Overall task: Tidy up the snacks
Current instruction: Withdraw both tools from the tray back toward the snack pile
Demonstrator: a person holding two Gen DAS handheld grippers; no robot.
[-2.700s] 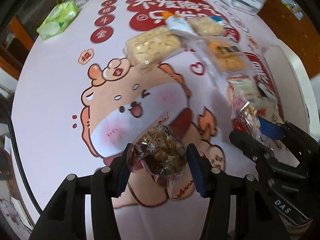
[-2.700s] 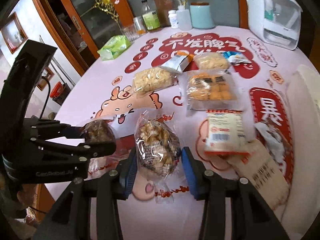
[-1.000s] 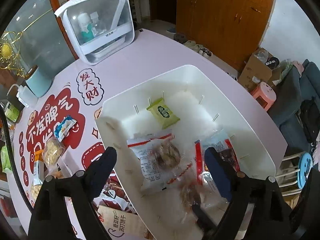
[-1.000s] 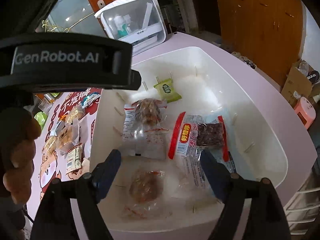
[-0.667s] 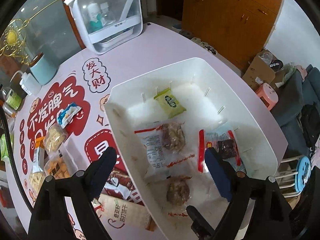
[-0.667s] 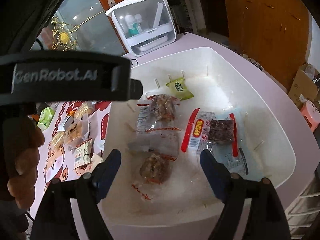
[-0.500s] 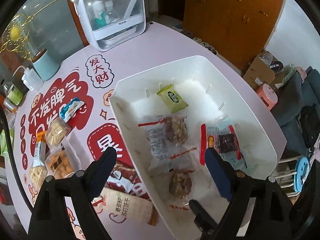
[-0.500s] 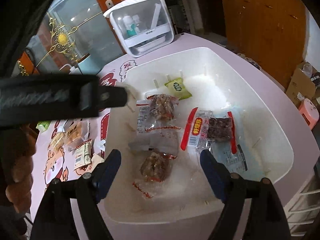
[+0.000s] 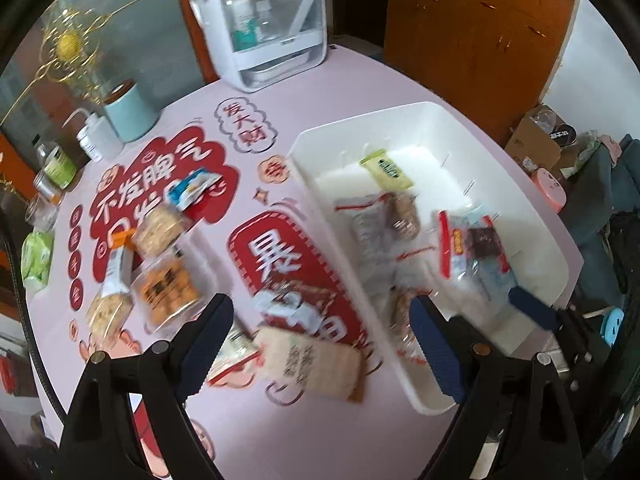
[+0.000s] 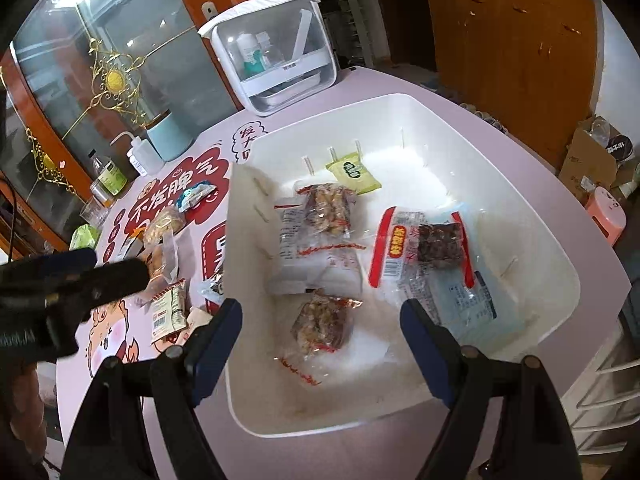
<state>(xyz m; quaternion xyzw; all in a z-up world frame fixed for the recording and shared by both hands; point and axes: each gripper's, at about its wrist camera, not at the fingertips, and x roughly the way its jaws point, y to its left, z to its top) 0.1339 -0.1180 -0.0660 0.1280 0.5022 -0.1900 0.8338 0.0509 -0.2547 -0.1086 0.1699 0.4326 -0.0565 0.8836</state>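
A white bin [image 10: 520, 216] on the pink table holds several snack packs: two clear nut packs [image 10: 326, 318], a red-edged dark pack [image 10: 436, 246] and a green pack [image 10: 354, 172]. My right gripper [image 10: 320, 332] hangs open above the bin's near end, nothing between its fingers. My left gripper [image 9: 320, 336] is open and empty over the table just left of the bin [image 9: 532, 208], above a tan paper pack [image 9: 310, 362]. More snacks lie loose on the table: an orange biscuit pack [image 9: 168, 290], a puffed-snack pack [image 9: 160, 228] and a blue-white pack [image 9: 192, 192].
A white lidded box [image 9: 260, 24] with bottles stands at the table's far edge. A light blue cup [image 9: 130, 110], a squeeze bottle [image 9: 94, 140] and jars sit at the far left. A green tissue pack [image 9: 36, 256] lies at the left edge. The left gripper's body [image 10: 60, 292] crosses the right wrist view.
The left gripper has moved left, off the bin and over the table's loose snacks. The right gripper has drifted slightly. Both nut packs now lie in the bin.
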